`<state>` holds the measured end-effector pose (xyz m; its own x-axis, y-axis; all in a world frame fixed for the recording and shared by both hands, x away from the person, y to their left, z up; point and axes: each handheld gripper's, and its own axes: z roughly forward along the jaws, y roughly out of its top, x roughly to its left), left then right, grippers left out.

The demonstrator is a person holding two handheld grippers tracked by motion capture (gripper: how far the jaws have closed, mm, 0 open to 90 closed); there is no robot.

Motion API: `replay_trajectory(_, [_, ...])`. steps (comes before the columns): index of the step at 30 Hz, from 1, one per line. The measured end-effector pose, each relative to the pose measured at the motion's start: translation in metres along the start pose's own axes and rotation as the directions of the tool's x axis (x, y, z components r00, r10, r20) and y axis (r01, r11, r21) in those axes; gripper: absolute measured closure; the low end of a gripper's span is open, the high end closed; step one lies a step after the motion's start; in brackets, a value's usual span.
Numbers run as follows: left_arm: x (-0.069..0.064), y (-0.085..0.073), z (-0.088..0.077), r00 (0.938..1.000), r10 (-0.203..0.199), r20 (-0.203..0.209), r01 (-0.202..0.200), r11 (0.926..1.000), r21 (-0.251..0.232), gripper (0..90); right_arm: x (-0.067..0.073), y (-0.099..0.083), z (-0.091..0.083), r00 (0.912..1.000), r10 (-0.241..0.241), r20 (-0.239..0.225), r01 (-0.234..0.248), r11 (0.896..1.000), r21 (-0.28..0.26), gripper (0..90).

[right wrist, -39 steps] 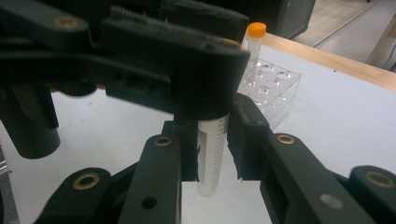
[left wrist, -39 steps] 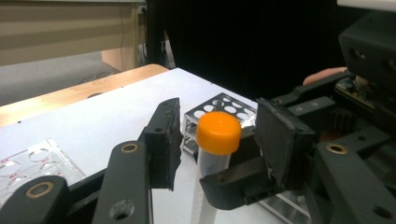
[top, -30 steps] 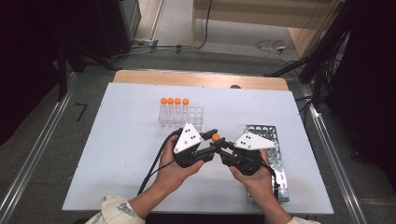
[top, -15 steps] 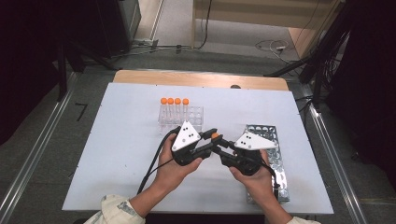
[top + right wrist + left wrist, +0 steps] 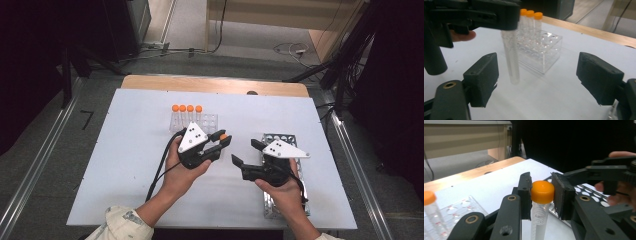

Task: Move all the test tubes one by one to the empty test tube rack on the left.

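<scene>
Left gripper (image 5: 223, 141) level, clamping tube (image 5: 540, 213)

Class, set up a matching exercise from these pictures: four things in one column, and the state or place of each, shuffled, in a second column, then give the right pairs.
Things
1. left gripper
2. right gripper
3. clear rack
4. metal rack

States or places
A. lies flat under the person's right hand
B. jaws apart, nothing between the pads
C. holds upright orange-capped tubes
D. clamped on the cap of a tube

Pairs: 1-D, 2-B, 3-C, 4-A
</scene>
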<state>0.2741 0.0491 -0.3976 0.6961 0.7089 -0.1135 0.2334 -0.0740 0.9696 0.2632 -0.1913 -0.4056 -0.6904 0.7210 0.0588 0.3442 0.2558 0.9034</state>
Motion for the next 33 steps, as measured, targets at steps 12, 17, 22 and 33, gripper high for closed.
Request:
replay_trajectory(12, [0.028,0.014,0.009,0.9966,-0.013,-0.081,0.012,0.9998,-0.013,71.5,-0.025,-0.01,-0.029,0.9965,0.043,0.072,-0.041,0.999,-0.023,15.1])
replay_trajectory(17, [0.04,0.018,0.019,0.9922,-0.019,-0.123,0.018,0.9997,-0.015,71.5,-0.035,-0.018,-0.04,0.9929,0.063,0.101,-0.06,0.998,-0.025,15.2])
replay_trajectory(22, [0.051,0.025,0.028,0.9876,-0.021,-0.156,0.018,0.9996,-0.021,71.5,-0.044,-0.025,-0.05,0.9891,0.081,0.123,-0.078,0.997,-0.03,15.3])
replay_trajectory(33, [0.076,0.034,0.05,0.9715,-0.029,-0.235,0.024,0.9995,-0.022,71.5,-0.053,-0.032,-0.059,0.9845,0.105,0.14,-0.101,0.994,-0.037,15.5])
